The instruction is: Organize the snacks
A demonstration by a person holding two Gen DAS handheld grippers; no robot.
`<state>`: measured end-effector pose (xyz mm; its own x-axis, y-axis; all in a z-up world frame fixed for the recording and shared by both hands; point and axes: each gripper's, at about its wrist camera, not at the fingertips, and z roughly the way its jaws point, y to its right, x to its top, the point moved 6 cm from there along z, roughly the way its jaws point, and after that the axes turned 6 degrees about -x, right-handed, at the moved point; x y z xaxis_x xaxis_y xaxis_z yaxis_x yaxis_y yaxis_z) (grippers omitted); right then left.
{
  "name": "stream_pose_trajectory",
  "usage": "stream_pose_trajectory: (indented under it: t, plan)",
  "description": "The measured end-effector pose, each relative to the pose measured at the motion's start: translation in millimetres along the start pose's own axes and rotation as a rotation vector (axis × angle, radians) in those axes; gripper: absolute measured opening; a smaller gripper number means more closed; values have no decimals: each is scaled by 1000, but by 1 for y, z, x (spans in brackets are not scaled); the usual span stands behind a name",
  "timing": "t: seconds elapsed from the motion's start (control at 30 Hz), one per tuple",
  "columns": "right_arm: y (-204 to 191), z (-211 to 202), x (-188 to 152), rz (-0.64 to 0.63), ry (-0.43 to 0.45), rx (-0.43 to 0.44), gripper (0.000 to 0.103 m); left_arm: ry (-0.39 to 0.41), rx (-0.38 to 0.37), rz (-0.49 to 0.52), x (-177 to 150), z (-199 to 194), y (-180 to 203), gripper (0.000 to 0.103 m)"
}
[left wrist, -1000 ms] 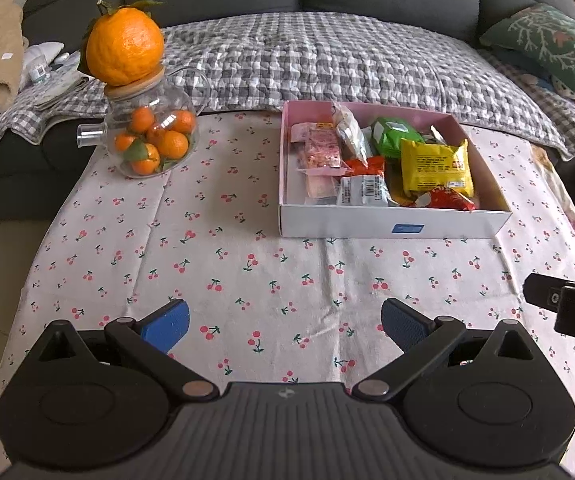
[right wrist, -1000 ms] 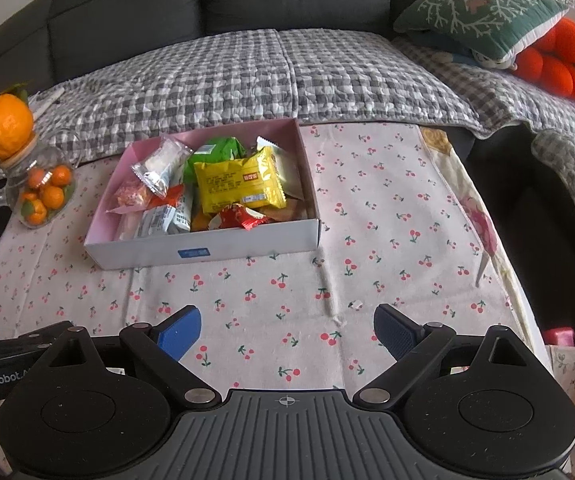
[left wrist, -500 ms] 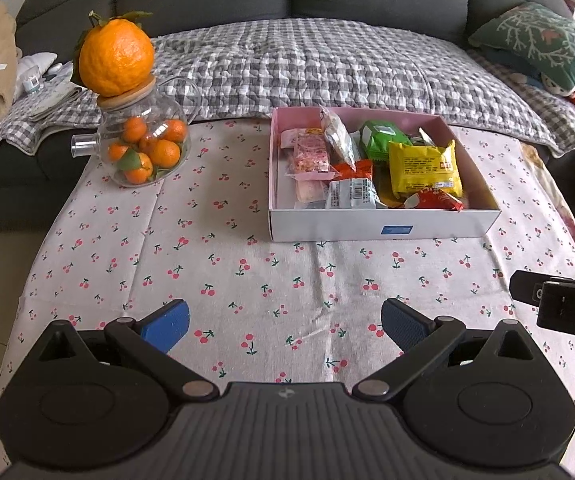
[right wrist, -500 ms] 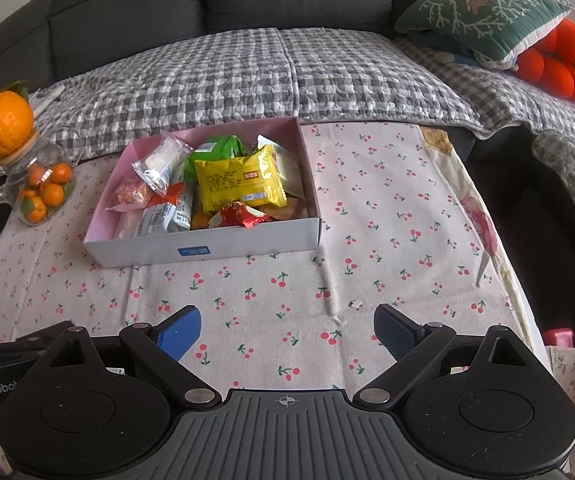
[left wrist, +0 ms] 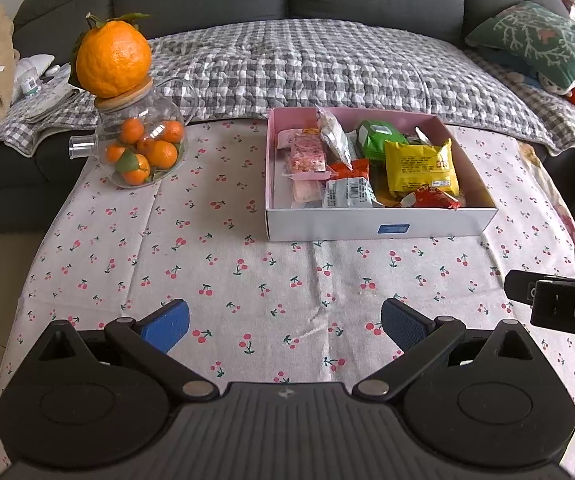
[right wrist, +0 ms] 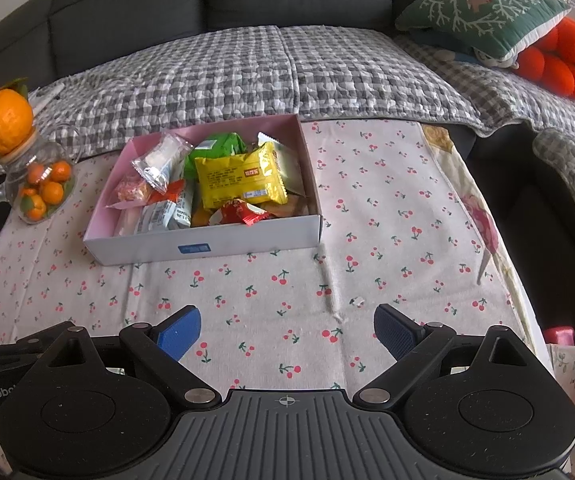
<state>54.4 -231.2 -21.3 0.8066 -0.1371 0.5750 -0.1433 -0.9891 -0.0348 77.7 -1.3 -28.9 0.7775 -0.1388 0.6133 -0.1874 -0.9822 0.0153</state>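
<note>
Snacks in mixed wrappers, yellow, green, red, pink and clear, lie heaped in a white box with pink inside, on the cherry-print worktop. Both grippers, left and right, hover with jaws wide, holding nothing. A glass jar holds small oranges.

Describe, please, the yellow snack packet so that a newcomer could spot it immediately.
On the cherry-print tablecloth sits a shallow white cardboard box with a pink interior. The flat yellow foil packet lies toward its right side, the only yellow wrapper, between a green packet and a small red one.
</note>
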Motion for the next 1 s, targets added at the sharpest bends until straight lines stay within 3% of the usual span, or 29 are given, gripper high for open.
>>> stream_pose_trajectory:
  t: [1.0]
  plan:
    - [0,0,-1,-1,-2,-2,95,0,3,6,-2,0,2,102]
